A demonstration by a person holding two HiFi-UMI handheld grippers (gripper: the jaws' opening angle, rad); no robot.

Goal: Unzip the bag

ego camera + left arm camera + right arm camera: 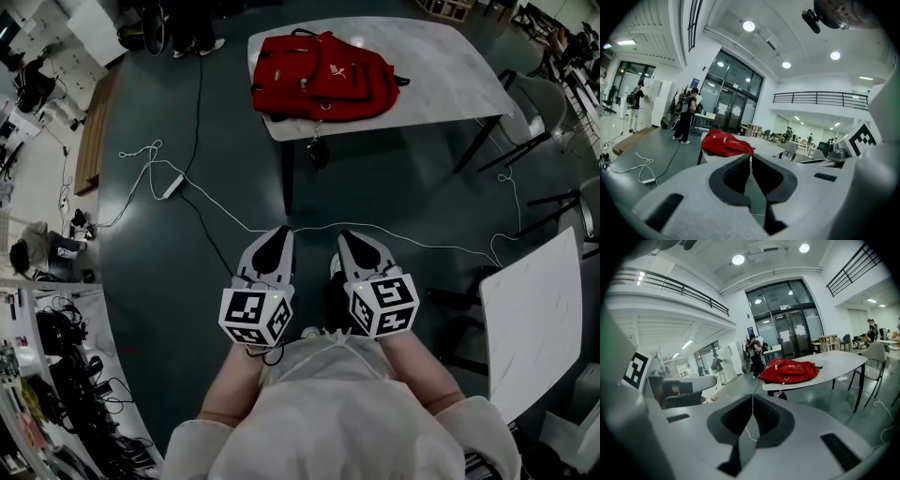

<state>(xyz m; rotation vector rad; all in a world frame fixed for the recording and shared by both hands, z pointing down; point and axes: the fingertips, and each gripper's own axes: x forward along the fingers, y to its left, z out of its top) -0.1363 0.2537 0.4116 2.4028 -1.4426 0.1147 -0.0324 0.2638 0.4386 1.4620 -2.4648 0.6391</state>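
A red backpack lies flat on the left end of a white table, far ahead of me; it also shows as the red backpack and the red backpack in the gripper views. My left gripper and right gripper hang side by side over the floor, close to my body and well short of the table. Both have their jaws pressed together with nothing between them.
White cables and a power strip trail over the dark floor between me and the table. A second white table stands at my right, with chairs beyond it. Cluttered benches line the left side. People stand near the far glass doors.
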